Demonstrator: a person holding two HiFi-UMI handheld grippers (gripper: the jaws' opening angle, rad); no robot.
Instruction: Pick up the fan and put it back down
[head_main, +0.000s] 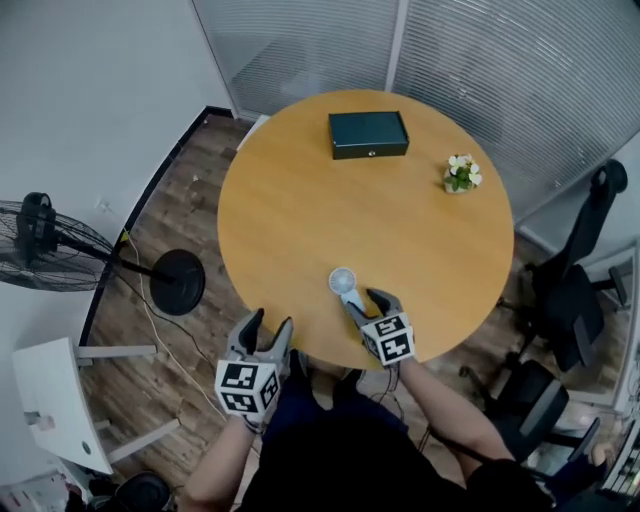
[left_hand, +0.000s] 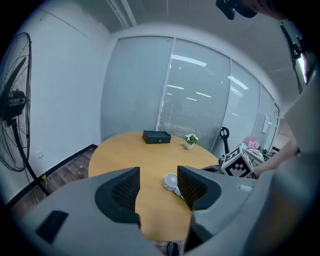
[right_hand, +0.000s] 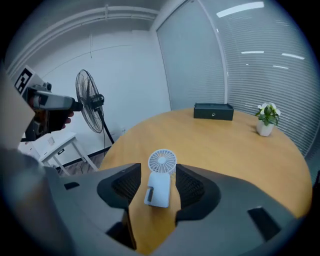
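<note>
And the right gripper (head_main: 366, 303) has its jaws apart astride the handle (right_hand: 159, 191) of the fan (right_hand: 160, 175), lying flat by the counter's (head_main: 300, 200) near edge (left gripper (left_hand: 157, 185) hangs open, empty), so: centre up, squeeze the handle squarely, clear of the grille (right_hand: 162, 161), lift level.

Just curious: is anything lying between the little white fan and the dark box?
No: the head view shows only bare tabletop between the fan and the dark box; the flowers stand aside.
</note>
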